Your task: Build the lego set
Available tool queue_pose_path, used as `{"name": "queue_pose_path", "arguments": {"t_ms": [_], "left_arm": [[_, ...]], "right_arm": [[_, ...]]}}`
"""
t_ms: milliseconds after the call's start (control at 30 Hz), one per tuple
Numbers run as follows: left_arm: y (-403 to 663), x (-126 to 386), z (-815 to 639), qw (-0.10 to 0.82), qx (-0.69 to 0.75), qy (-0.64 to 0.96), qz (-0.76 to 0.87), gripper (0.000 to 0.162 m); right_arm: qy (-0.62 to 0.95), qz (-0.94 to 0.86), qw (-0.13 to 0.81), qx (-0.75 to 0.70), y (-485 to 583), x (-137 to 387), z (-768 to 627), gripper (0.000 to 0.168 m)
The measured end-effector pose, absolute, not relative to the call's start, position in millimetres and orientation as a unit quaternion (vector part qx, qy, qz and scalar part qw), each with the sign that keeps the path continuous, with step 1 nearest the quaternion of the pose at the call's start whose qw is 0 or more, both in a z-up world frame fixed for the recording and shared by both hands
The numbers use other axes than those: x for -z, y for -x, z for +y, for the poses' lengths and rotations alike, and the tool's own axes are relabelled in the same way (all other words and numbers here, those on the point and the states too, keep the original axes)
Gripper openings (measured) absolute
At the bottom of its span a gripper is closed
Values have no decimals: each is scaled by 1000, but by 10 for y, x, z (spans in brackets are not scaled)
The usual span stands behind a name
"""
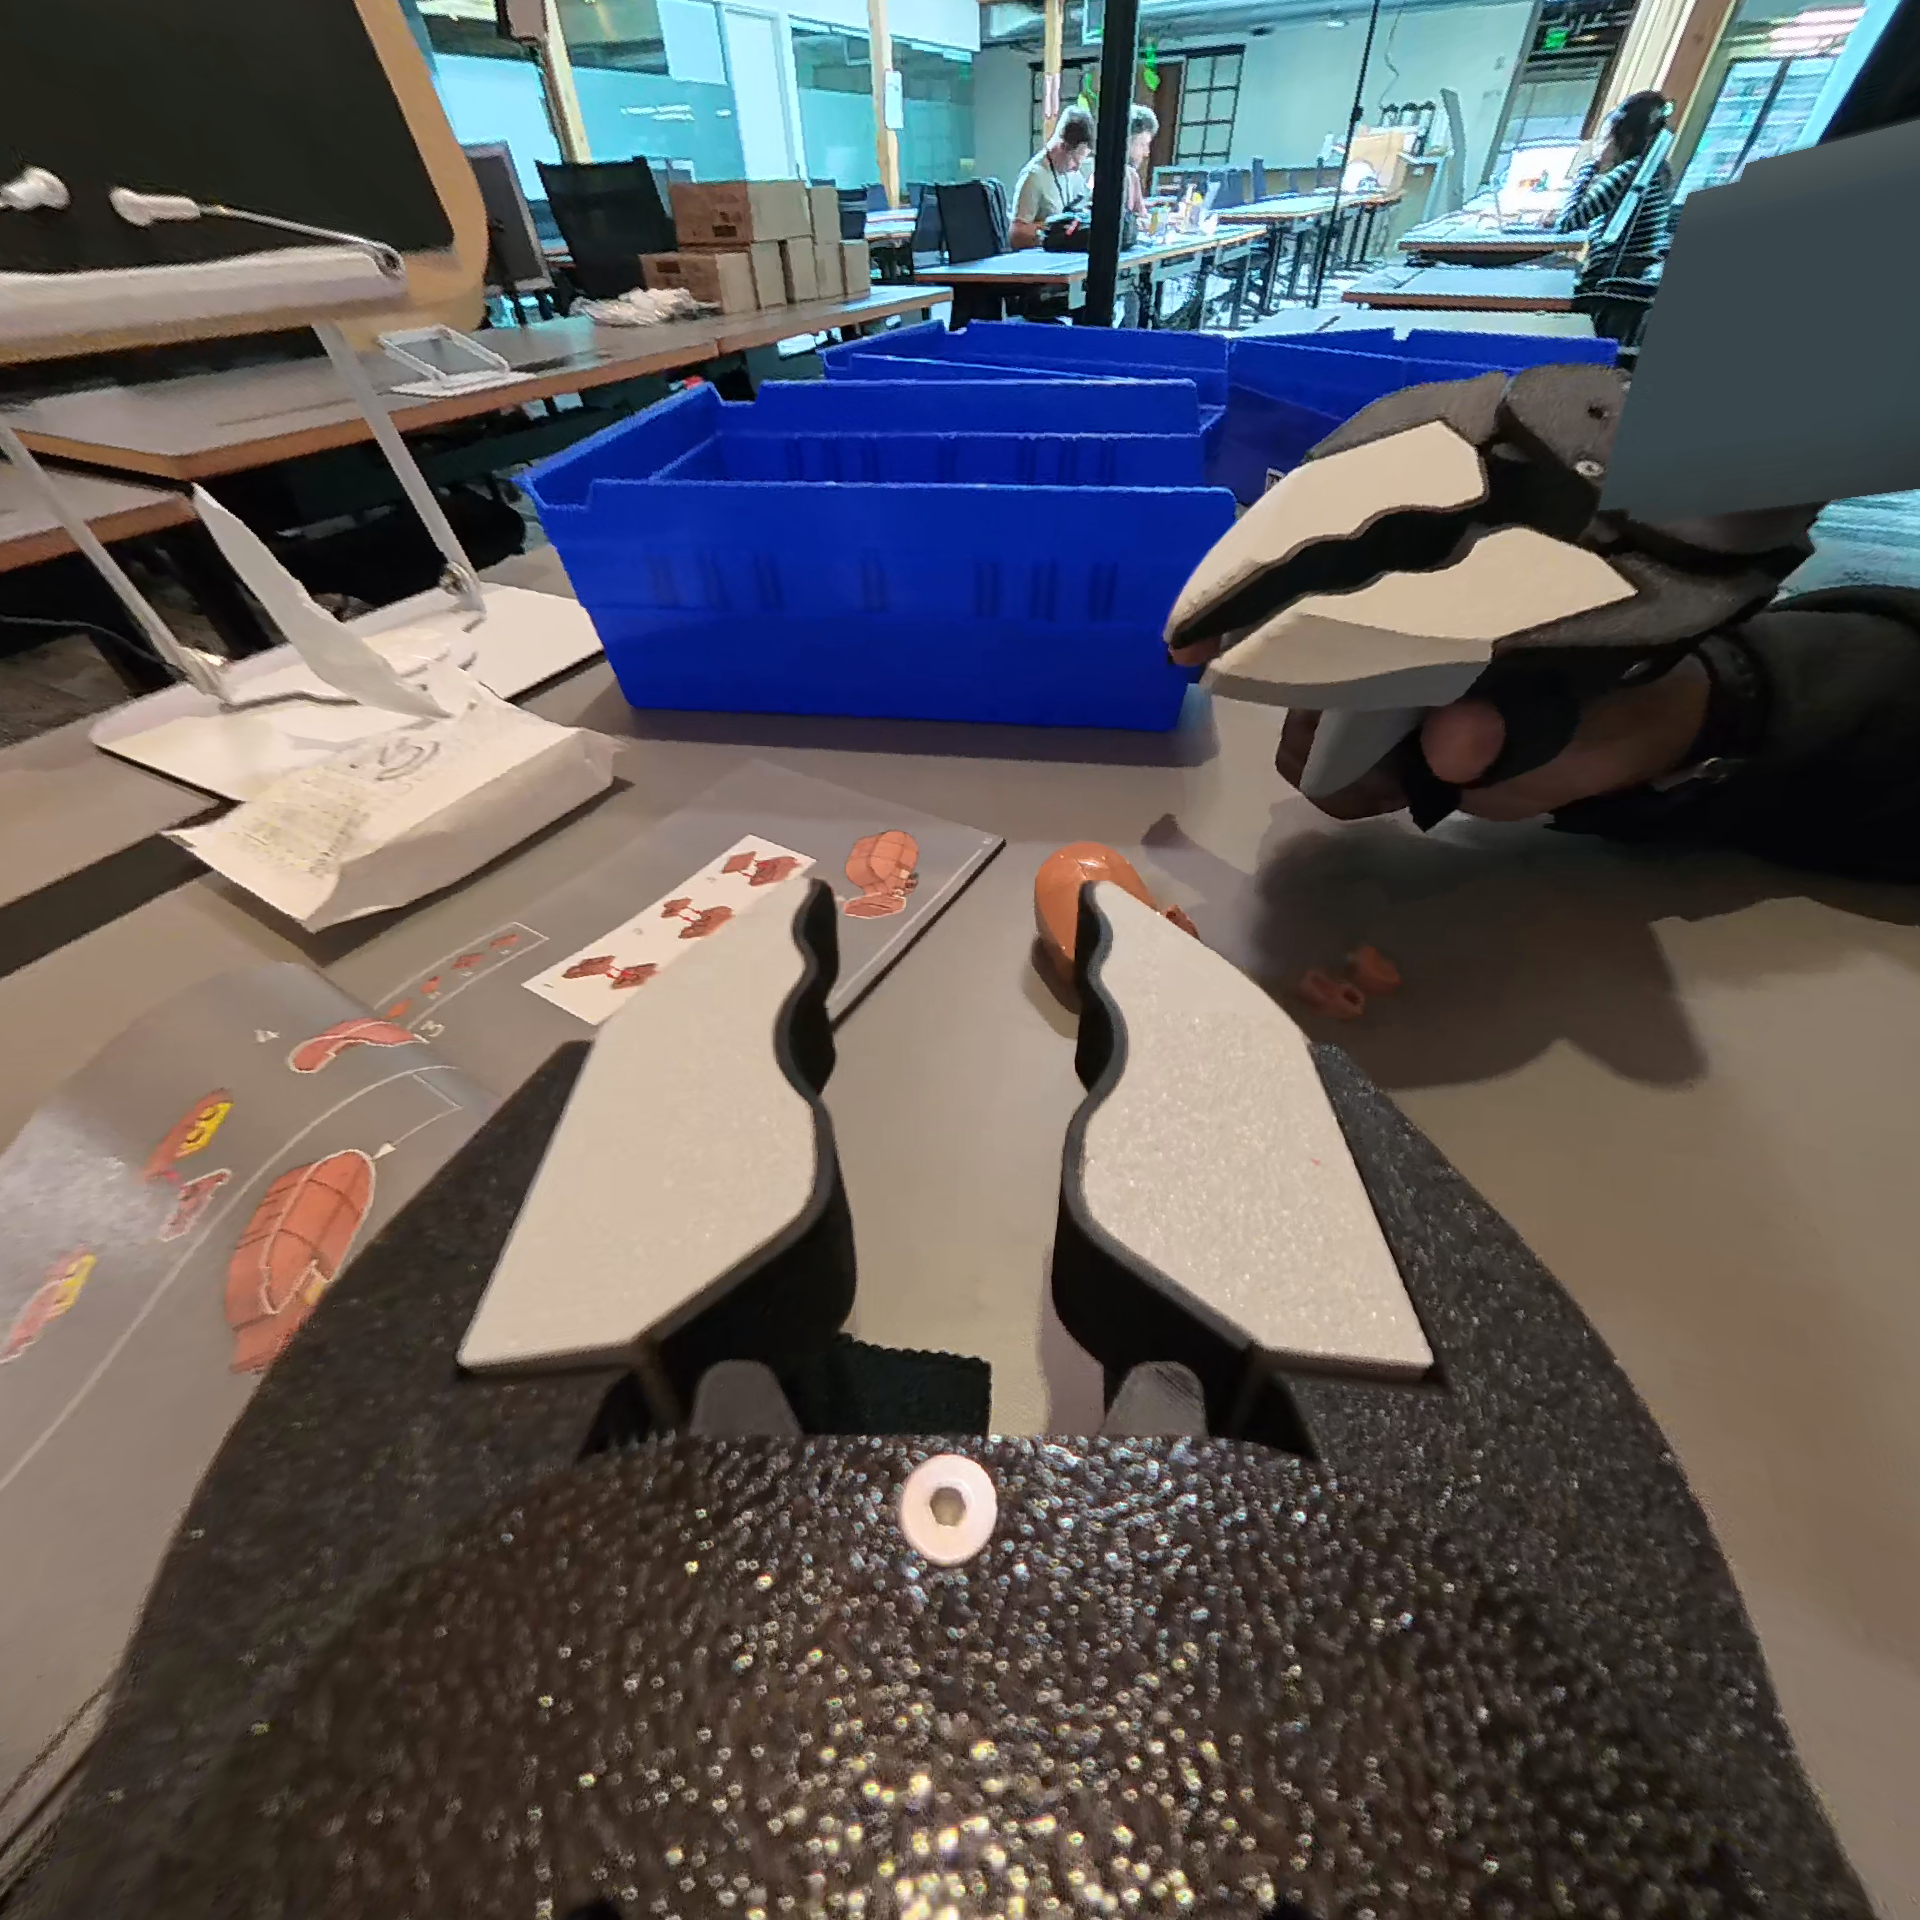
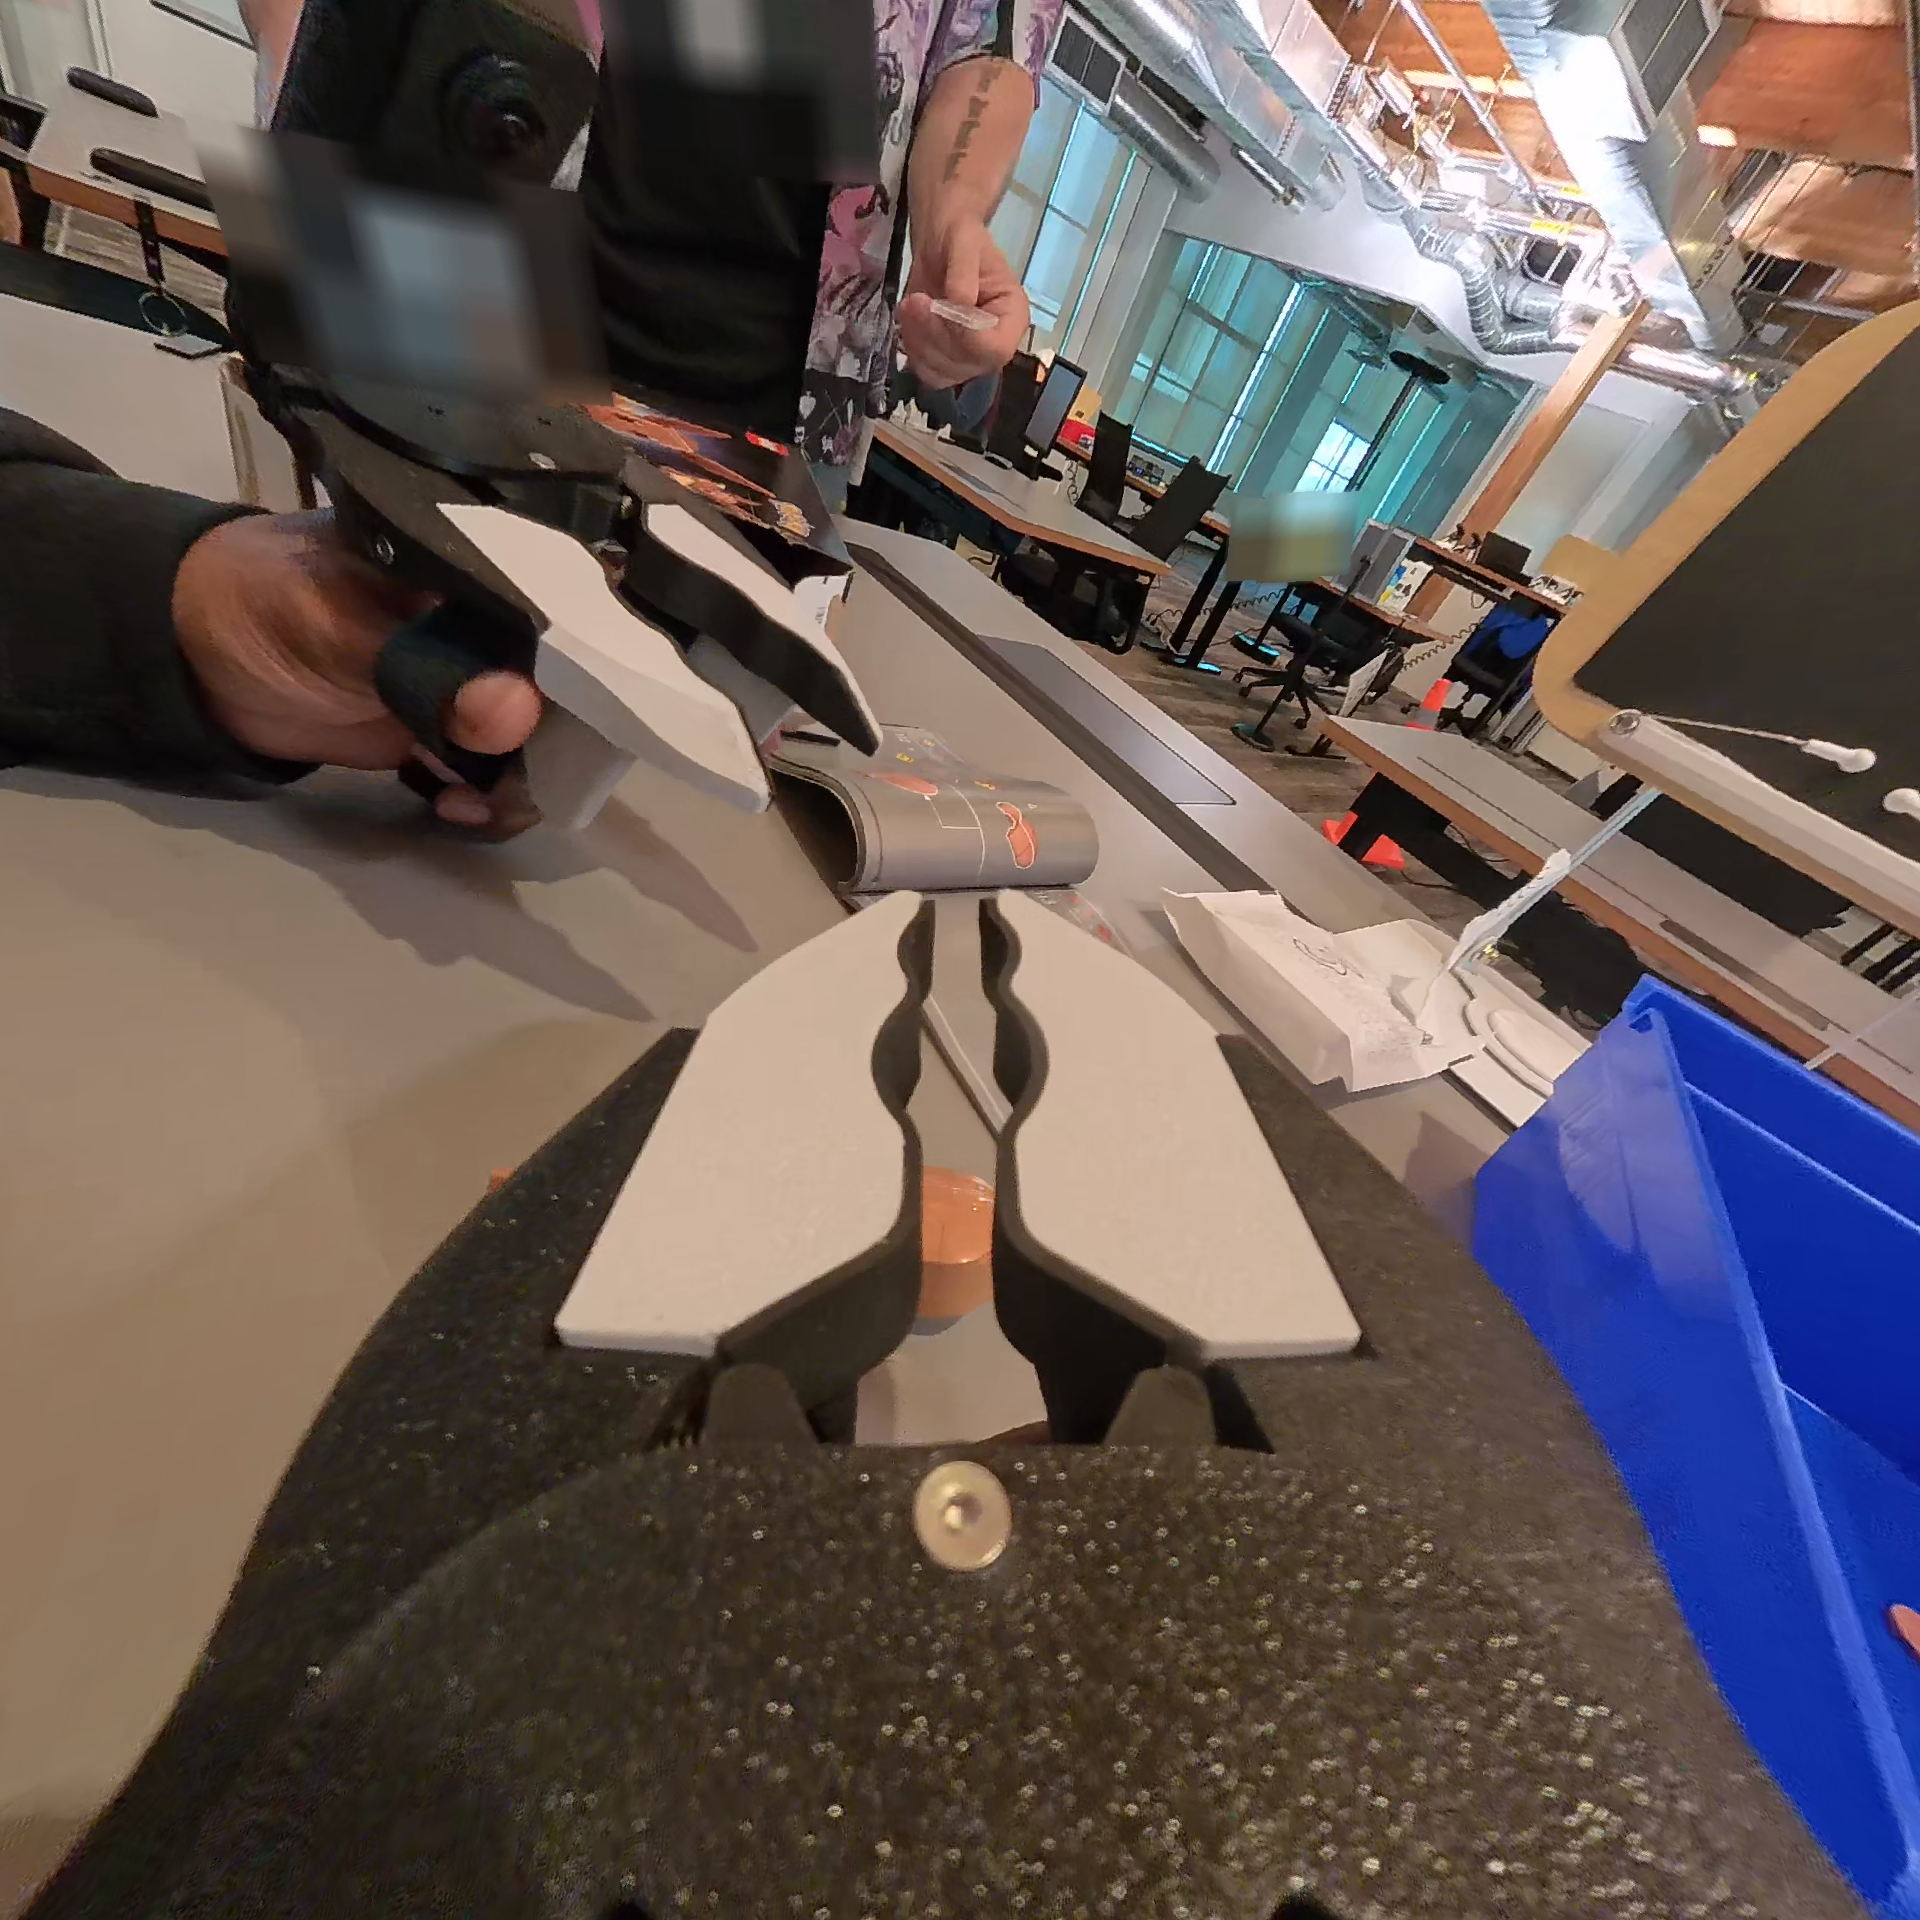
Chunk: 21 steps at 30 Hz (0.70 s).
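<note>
Near and spread wide: left gripper [image 1: 951, 935], empty over grey table [image 1: 1558, 1247]. Far left, open instruction booklet [image 1: 665, 935]; right of it, rounded orange lego shell [image 1: 1081, 894], then small loose pieces [image 1: 1351, 982]. Right gripper [image 1: 1190, 644] nearly pressed together, holding nothing visible. Likely early: selecting parts; next, careful pinch on shell.

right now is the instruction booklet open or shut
Open. The instruction booklet lies spread on the grey table, printed build steps facing up, just left of the left gripper.
</note>
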<state>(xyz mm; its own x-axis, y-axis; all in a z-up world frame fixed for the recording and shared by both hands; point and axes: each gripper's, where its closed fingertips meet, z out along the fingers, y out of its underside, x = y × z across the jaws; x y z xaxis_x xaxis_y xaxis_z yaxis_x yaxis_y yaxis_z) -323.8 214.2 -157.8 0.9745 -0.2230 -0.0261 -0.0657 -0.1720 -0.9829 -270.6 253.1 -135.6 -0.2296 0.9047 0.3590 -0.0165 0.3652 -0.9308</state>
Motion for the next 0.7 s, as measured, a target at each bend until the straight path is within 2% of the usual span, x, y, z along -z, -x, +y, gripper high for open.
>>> {"name": "queue_pose_path", "arguments": {"t_ms": [700], "left_arm": [[3338,1538,2155,648,-23,754,105,46]], "right_arm": [[324,-653,537,-424,2687,1361,2475,7]]}}
